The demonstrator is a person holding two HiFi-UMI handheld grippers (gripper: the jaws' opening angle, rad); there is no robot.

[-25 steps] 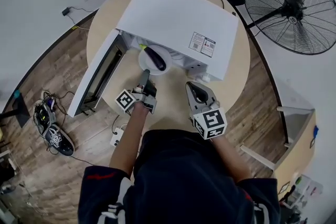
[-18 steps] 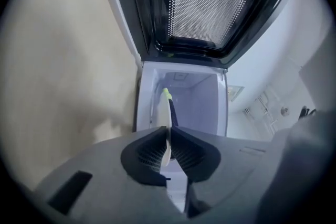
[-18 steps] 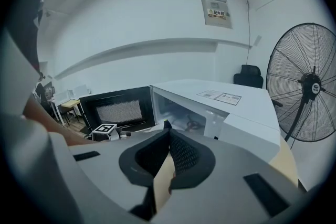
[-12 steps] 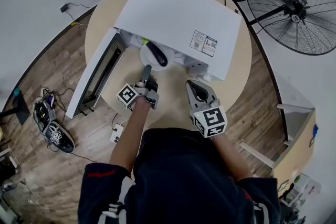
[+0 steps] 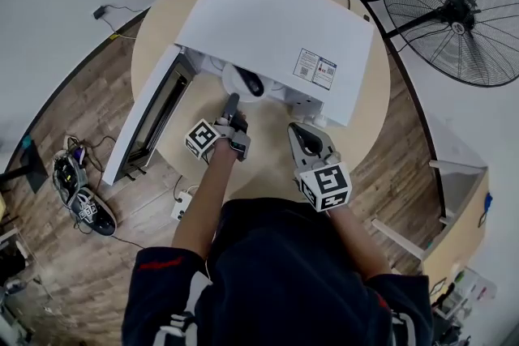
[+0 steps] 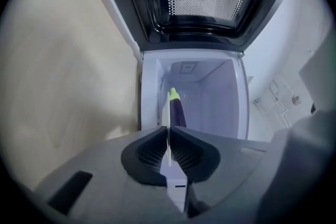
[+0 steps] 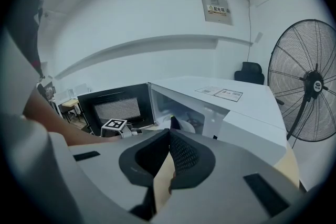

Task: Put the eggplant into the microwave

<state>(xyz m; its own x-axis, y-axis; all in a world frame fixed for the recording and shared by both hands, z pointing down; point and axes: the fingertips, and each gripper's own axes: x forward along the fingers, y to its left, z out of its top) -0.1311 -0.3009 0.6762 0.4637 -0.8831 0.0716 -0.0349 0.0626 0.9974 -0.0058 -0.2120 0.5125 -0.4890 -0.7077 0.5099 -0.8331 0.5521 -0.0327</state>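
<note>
On round table (image 5: 268, 154), microwave (image 5: 276, 20) standing with door (image 5: 154, 113) hanging wide for clear entry. White plate (image 5: 234, 80) sitting partly inside cavity, carrying eggplant (image 5: 255, 83) unpinched. Left gripper (image 5: 233, 101) clamping plate rim; right gripper (image 5: 298, 134) waiting nearby, jaws closed, empty.

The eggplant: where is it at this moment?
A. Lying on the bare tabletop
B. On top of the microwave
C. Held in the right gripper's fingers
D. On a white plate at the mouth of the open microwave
D: the eggplant lies on the white plate, whose rim the left gripper pinches, in the doorway of the open microwave.
</note>
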